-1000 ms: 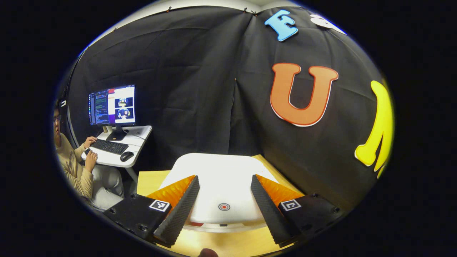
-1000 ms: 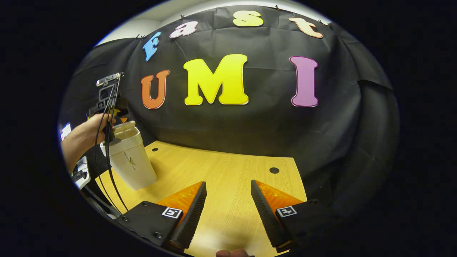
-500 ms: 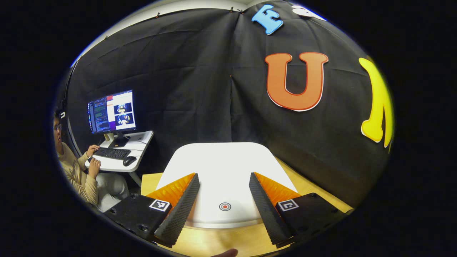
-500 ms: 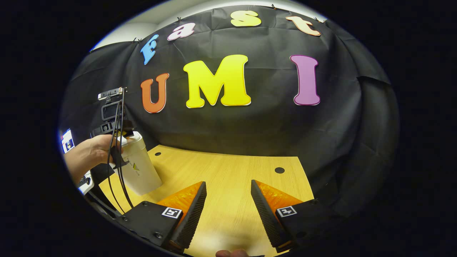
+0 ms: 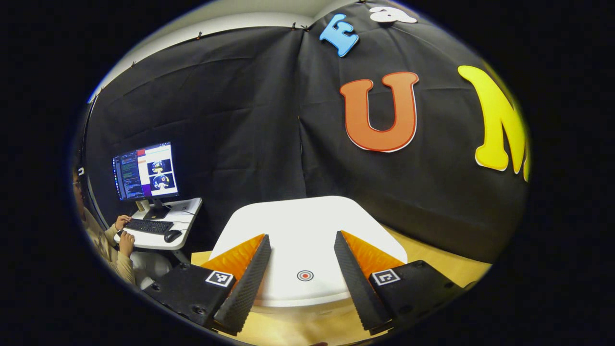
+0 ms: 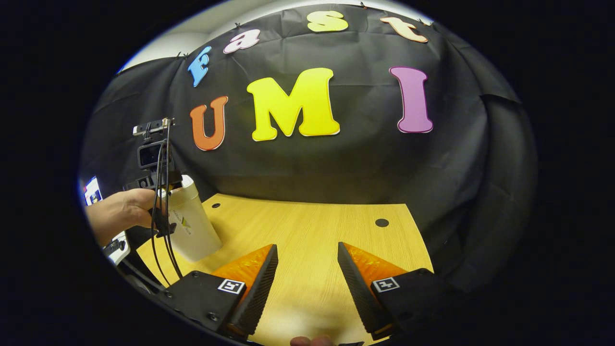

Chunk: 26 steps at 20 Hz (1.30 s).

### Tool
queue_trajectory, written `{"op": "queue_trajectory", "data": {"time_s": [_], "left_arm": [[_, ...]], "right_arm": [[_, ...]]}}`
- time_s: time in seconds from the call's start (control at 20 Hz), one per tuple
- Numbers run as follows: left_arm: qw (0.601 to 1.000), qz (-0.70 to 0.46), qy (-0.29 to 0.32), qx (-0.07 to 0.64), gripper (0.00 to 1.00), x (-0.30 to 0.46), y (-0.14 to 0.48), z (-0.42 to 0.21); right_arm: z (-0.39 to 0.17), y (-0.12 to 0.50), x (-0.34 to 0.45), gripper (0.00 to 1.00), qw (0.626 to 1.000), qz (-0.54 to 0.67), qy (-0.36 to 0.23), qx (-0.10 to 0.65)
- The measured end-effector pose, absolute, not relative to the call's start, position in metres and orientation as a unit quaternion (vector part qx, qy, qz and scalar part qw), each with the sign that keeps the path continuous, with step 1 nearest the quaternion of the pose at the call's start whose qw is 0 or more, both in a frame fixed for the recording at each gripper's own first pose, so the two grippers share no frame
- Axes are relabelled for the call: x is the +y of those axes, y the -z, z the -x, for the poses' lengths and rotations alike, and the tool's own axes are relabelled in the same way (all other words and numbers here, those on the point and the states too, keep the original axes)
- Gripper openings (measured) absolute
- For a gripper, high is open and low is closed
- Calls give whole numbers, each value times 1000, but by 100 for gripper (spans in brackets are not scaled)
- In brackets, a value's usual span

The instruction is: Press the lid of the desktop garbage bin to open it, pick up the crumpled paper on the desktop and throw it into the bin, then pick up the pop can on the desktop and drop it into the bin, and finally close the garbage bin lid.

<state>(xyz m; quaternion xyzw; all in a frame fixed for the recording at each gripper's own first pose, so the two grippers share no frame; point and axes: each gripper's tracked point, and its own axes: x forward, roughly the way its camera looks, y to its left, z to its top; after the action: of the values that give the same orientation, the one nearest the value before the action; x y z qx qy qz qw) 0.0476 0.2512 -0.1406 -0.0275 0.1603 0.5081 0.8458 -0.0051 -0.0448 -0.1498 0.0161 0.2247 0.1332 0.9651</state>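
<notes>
The white bin lid (image 5: 307, 226) lies flat just below my left gripper (image 5: 300, 236), with its red round mark (image 5: 305, 275) between the two fingers. That gripper is open and holds nothing. In the right gripper view the cream bin (image 6: 192, 228) stands upright at the table's left side with its lid down. A hand (image 6: 120, 214) holds the other gripper against the bin's top. My right gripper (image 6: 307, 246) is open with nothing in it, hovering over bare wood well right of the bin.
The wooden table (image 6: 312, 226) has small dark holes (image 6: 382, 222) near its back edge, and black cloth walls close it in. Cables (image 6: 161, 235) hang beside the bin. Past the table's left end, a person sits at a desk with a monitor (image 5: 144, 170).
The bin's lid has come down from slightly raised to flat under the left gripper. The left gripper view has swung a little to the right. The right gripper has barely moved.
</notes>
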Motion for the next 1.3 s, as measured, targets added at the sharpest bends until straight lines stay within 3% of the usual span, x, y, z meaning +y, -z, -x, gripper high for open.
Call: {"op": "queue_trajectory", "data": {"time_s": [0.3,0.5,0.85,1.1,1.3], "left_arm": [[846,14,-514,141,87,255,124,-40],[882,6,-459,104,87,239,81,-48],[972,-14,-234,18,87,155,-6,-63],[994,34,-103,-18,87,109,-44,-45],[998,0,-38,-41,86,92,-55,-35]], "right_arm": [[2,134,-43,79,971,0,-129,202],[-1,117,-32,81,976,4,-125,177],[-1,62,0,81,990,14,-105,90],[18,32,17,81,995,21,-86,43],[27,25,18,82,997,14,-65,28]]}}
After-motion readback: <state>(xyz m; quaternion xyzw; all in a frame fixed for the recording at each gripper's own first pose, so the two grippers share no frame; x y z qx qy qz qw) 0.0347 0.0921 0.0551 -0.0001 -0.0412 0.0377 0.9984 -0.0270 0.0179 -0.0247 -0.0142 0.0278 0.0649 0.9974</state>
